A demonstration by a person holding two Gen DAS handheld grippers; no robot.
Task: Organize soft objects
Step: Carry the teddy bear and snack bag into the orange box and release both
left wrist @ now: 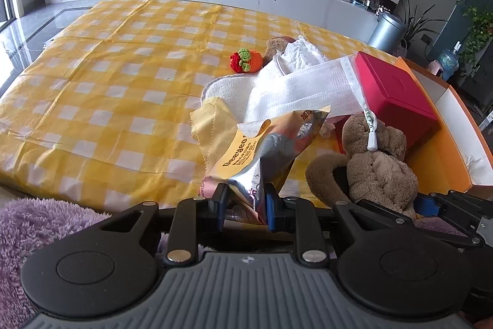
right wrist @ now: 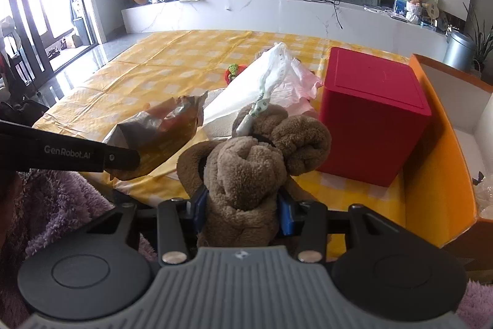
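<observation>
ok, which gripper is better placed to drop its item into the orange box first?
Right, probably. The right gripper is clamped on the brown plush toy, and the orange box lies just to its right. The left gripper, holding the foil snack bag, sits farther from it.

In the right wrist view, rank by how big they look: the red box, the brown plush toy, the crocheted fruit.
Red box and brown plush toy look alike; the toy is nearer, so unranked.
Smallest: crocheted fruit.
</observation>
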